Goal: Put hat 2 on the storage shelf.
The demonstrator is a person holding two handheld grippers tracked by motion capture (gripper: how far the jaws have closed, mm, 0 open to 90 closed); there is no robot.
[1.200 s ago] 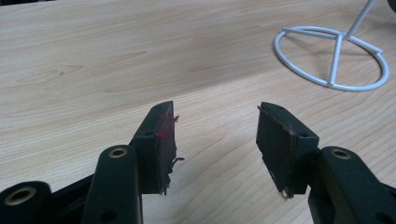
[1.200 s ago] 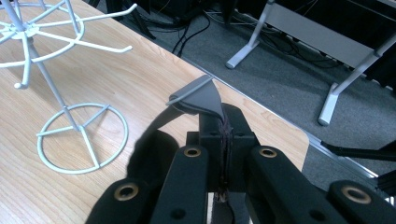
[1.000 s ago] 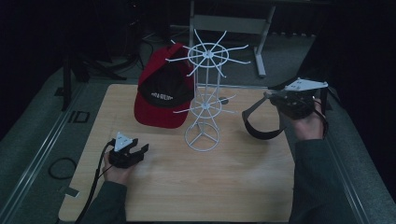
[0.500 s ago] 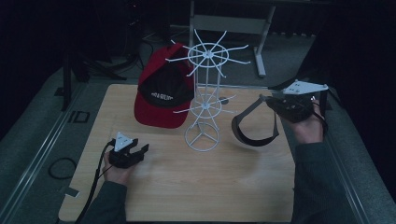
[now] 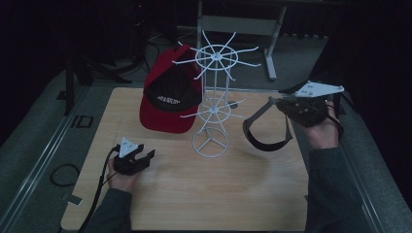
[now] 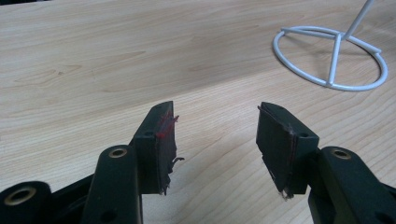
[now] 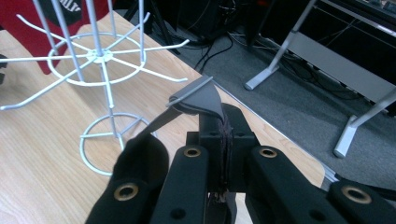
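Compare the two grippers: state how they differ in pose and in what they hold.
The left gripper rests low on the table, jaws open and holding nothing; the right gripper is raised beside the white wire rack, jaws shut on a dark visor that hangs below it. Both have black jaws and a grey plate on top.

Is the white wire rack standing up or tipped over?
Standing up. The white wire rack has its round base flat on the wooden table, with its pole rising straight.

A lab or workshop – wooden table point(image 5: 252, 194), grey carpet point(image 7: 299, 112), metal stand legs point(image 7: 285, 60), loose cables point(image 7: 219, 42).
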